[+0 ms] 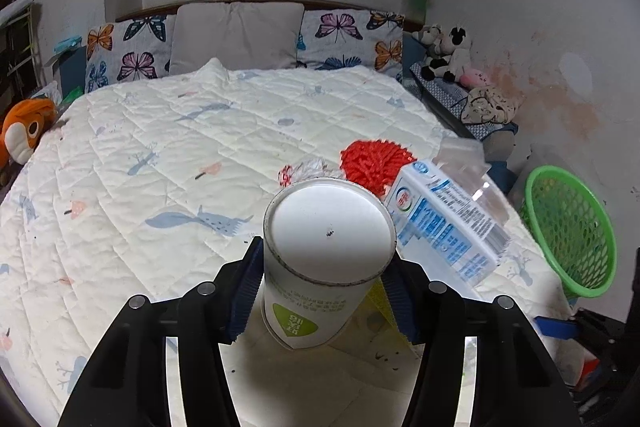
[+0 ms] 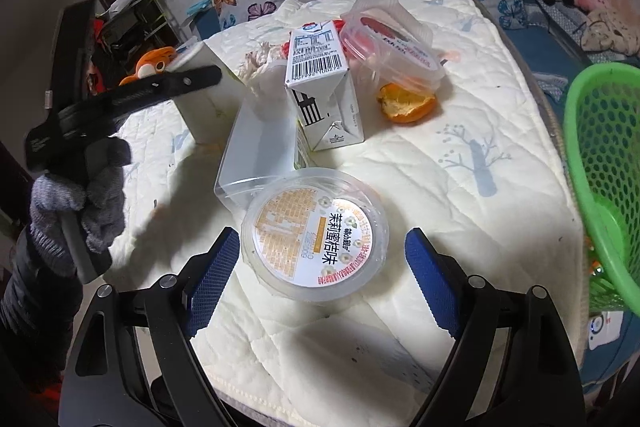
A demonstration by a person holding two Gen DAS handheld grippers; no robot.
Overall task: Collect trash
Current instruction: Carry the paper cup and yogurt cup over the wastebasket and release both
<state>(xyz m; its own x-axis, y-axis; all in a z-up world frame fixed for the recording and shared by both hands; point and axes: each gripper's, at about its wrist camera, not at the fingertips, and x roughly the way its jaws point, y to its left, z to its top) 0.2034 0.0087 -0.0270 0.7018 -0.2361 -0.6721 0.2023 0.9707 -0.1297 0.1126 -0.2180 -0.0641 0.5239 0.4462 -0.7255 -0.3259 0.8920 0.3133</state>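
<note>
- Left wrist view: the left gripper point(image 1: 320, 291) is clamping a white paper cup point(image 1: 326, 259) between its blue pads point(image 1: 244, 295), one pad pressing on each side of the cup's wall; the cup is standing upside down, its flat base facing the camera.
- The cup is sitting on the near part of the bed point(image 1: 160, 155), which is wearing a pale quilted cover.
- Just right of the cup a blue-and-white milk carton point(image 1: 444, 223) is lying tilted, and beyond it a red fringed thing point(image 1: 372, 163) is showing.
- A green mesh basket point(image 1: 572, 227) is hanging off the bed's right edge.
- Right wrist view: the right gripper point(image 2: 322, 275) is hovering with its jaws standing wide apart, gripping nothing.
- A round clear tub point(image 2: 316, 235) with a printed lid is lying on the quilt just beyond the fingertips and between them, with a gap to each pad.
- Farther off, the milk carton point(image 2: 320, 87) is standing upright; an orange peel point(image 2: 406, 105) and a clear lidded box point(image 2: 392, 43) are sitting to its right.
- At the left, a gloved hand point(image 2: 80, 195) is holding the other gripper against the paper cup point(image 2: 200, 95).
- The green basket point(image 2: 604, 167) is filling the right edge.
</note>
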